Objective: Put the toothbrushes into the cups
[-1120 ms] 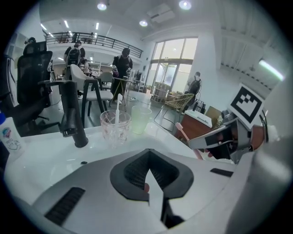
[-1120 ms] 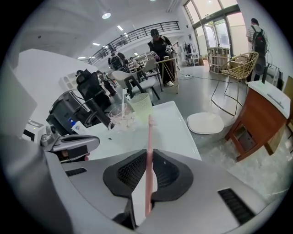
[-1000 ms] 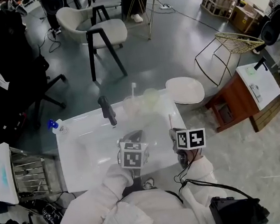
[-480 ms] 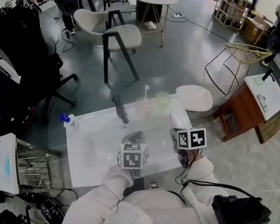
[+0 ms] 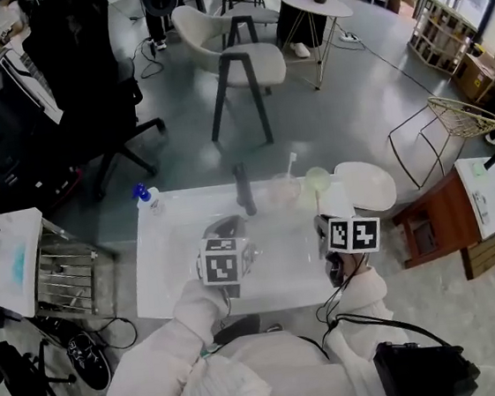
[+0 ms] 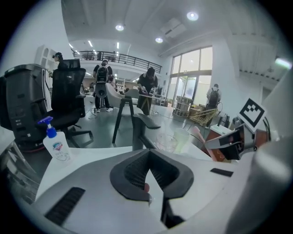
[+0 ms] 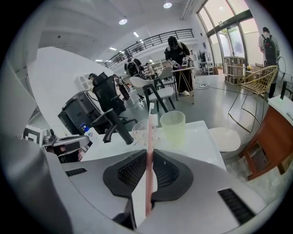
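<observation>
The right gripper (image 7: 148, 178) pinches a pink toothbrush (image 7: 149, 151) upright, a little nearer the cups than a second ago. The left gripper (image 6: 149, 183) beside it has its jaws pressed together. Just beyond the brush stand a green cup (image 7: 172, 128) and a clear cup (image 7: 140, 133). Out past the left gripper, the label on the pump bottle (image 6: 56, 144) is too small to read.

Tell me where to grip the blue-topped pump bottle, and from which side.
Grip the pump bottle across its body, below the blue pump, coming in level from the person's side. It stands upright and alone near the table's far left corner, so the body likely offers a steadier hold than the narrow pump head.
</observation>
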Tool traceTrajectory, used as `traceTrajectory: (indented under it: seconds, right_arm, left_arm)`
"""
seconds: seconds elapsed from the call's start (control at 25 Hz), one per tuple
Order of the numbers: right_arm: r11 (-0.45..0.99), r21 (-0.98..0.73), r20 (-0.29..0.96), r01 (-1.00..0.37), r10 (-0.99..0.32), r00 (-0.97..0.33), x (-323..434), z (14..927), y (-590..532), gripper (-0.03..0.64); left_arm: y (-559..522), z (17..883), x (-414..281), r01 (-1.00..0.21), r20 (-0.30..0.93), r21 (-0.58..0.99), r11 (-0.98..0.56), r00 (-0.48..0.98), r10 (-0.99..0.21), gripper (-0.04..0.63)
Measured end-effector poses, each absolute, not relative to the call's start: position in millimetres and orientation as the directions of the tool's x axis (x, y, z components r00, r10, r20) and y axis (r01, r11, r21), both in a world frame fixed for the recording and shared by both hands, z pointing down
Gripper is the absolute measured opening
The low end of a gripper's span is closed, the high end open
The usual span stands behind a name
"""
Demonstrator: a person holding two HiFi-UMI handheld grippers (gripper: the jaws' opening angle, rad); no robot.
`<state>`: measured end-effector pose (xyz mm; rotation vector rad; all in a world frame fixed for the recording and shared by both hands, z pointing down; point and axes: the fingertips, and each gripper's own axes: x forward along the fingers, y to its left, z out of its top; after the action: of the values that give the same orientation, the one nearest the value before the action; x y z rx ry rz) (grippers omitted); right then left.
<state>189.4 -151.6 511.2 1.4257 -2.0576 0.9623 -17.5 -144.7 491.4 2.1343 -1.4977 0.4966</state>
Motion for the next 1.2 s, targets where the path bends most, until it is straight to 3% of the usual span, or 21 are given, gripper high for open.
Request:
traceTrajectory:
  seconds: [0.32,1.2]
  right_arm:
    - [0.228,-0.263,0.674,-0.937,-0.652,-0.348,188,488,-189,0.055]
    - [0.207,-0.232,0.643,-0.95,-0.7,-0.31,207,467,-295,0.055]
  left_arm:
    - [-194,465,-56,-0.963,0.516,0.147,-0.226,0.269,-0.813,-0.002]
    - [-289,468,-78,-0.973,0.541,0.125,-0.193,0.23,-0.809,-0.002]
